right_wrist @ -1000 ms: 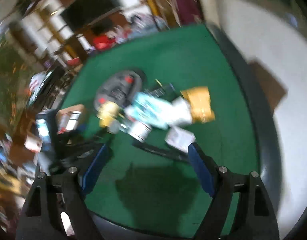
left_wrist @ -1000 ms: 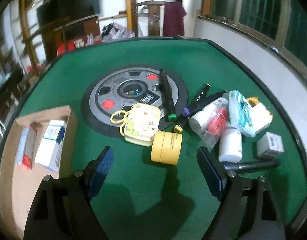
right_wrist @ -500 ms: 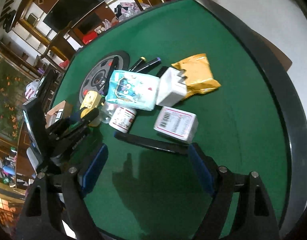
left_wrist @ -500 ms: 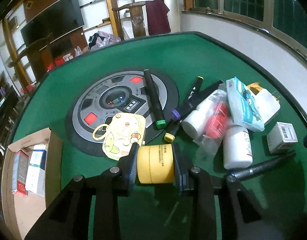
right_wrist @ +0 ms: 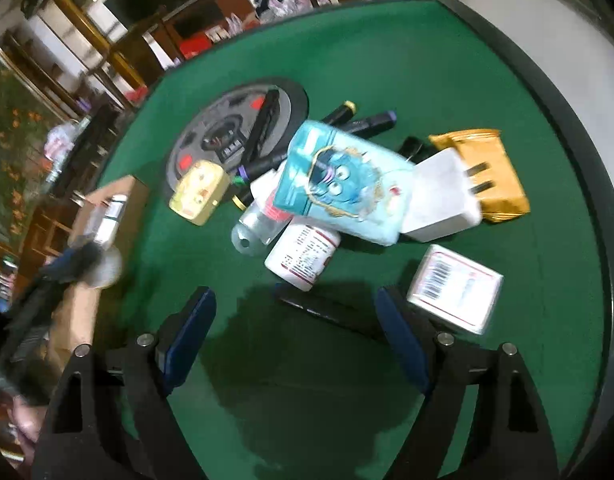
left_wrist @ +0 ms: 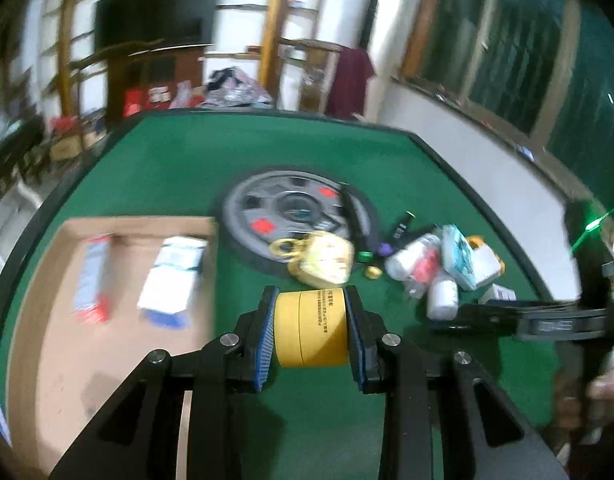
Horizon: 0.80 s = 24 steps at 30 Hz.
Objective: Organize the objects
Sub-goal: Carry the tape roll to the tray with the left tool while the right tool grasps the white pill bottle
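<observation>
Above the green table (left_wrist: 179, 168), left gripper (left_wrist: 310, 332) clamped on yellow tape roll (left_wrist: 311, 326); right gripper (right_wrist: 295, 336) wide apart, empty.

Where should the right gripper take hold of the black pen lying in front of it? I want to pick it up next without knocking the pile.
Probably the pen's bare middle, coming straight down. It lies flat on the green table, its far end by the white bottle, its near end by the barcoded box. The open right gripper should turn so its fingers close across the barrel.

The left gripper (left_wrist: 311, 332) clamps a yellow tape roll (left_wrist: 310, 326), seemingly lifted above the green table (left_wrist: 179, 168).
</observation>
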Each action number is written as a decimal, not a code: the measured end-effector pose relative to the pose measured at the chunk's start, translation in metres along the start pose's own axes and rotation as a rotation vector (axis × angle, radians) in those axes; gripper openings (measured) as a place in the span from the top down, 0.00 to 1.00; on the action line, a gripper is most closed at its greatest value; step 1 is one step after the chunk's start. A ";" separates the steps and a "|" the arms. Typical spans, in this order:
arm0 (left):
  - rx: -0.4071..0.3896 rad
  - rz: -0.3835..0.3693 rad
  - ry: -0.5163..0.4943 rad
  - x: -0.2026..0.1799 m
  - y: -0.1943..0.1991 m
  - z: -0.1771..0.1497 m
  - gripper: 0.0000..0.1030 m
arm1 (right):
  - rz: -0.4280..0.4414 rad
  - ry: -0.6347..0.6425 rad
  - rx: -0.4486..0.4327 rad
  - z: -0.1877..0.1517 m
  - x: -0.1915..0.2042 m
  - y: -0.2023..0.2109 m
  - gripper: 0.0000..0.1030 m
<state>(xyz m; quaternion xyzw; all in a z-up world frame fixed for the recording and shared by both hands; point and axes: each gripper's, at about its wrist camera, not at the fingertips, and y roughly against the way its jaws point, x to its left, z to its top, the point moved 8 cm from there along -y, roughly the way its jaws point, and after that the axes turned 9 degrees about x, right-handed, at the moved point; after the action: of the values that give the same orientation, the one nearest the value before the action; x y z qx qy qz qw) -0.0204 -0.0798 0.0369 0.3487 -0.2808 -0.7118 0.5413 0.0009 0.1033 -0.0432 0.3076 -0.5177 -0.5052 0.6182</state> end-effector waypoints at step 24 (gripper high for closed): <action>-0.100 -0.028 0.244 0.127 0.061 -0.056 0.73 | -0.159 -0.116 0.024 0.023 -0.001 -0.032 0.67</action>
<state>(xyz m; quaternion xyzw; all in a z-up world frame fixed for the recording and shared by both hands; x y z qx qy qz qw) 0.0373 -0.2194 0.0264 0.4090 -0.1721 -0.6846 0.5783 -0.0308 0.0980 -0.0657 0.3253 -0.5327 -0.5633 0.5414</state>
